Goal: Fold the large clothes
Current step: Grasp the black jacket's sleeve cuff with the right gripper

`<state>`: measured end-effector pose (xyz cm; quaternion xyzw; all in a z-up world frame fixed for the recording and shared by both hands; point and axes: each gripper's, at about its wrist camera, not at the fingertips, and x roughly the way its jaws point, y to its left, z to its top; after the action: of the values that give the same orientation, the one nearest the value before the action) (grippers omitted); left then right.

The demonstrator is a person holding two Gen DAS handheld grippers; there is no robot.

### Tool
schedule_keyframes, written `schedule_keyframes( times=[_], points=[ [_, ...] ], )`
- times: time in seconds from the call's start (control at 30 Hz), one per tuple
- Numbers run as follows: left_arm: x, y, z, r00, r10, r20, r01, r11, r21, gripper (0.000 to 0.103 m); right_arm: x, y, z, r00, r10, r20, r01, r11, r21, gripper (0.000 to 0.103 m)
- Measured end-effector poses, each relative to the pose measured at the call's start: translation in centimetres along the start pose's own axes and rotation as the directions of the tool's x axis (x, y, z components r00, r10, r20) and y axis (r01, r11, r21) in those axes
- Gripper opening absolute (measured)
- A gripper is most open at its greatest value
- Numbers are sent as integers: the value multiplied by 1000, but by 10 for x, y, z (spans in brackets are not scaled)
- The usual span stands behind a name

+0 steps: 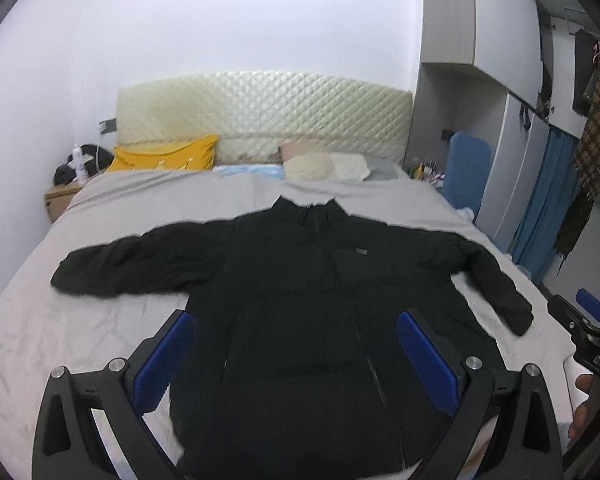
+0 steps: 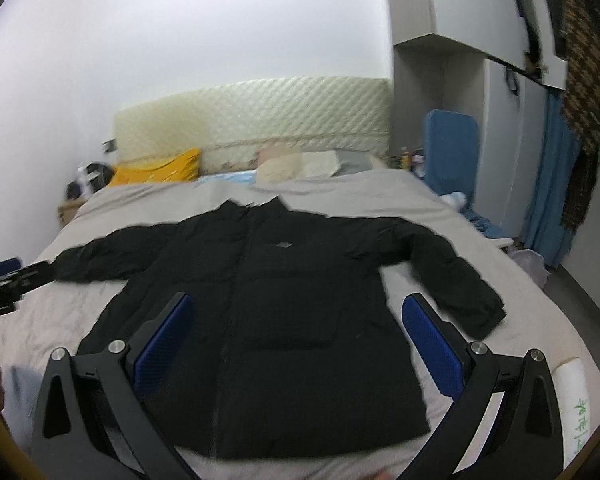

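Observation:
A large black padded jacket (image 1: 300,300) (image 2: 268,312) lies flat, front up, on the grey bed sheet (image 1: 80,312) (image 2: 52,320), collar toward the headboard and both sleeves spread out to the sides. My left gripper (image 1: 296,320) hovers open above the jacket's lower body, its blue pads (image 1: 162,360) wide apart with nothing between them. My right gripper (image 2: 300,312) hangs open over the jacket's lower right part, empty too. In the left wrist view the right gripper (image 1: 592,320) shows at the right edge; in the right wrist view the left gripper (image 2: 4,276) shows at the left edge.
A quilted cream headboard (image 1: 260,116), a yellow pillow (image 1: 168,158) and a cream pillow (image 1: 324,166) stand at the bed's head. A cardboard box (image 1: 60,198) with clutter sits at the left. A blue chair (image 1: 466,168), wardrobe (image 1: 520,152) and hanging clothes (image 1: 592,140) line the right side.

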<state>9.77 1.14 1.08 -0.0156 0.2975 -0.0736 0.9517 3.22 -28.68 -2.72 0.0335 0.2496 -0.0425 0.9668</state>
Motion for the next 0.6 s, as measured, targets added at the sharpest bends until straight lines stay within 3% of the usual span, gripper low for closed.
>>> schedule_keyframes(
  times=[0.1,0.23,0.37,0.53,0.6],
  points=[
    [25,6,10,1000,-10,22,11,1000,-18,102,28,-16,4,999,3,-45,-2,999,34,103],
    [61,17,22,999,-23,-25,22,998,-63,102,62,-27,7,994,-60,-96,63,998,29,103],
    [85,22,25,1000,10,-14,-11,998,-58,102,93,-39,7,991,-85,-106,90,995,44,103],
    [124,32,13,997,-43,-56,39,997,-66,102,118,-70,8,991,-92,-98,107,980,167,103],
    [136,37,7,997,-32,-75,26,996,-82,102,132,-85,7,988,-101,-114,124,970,210,103]
  ],
)
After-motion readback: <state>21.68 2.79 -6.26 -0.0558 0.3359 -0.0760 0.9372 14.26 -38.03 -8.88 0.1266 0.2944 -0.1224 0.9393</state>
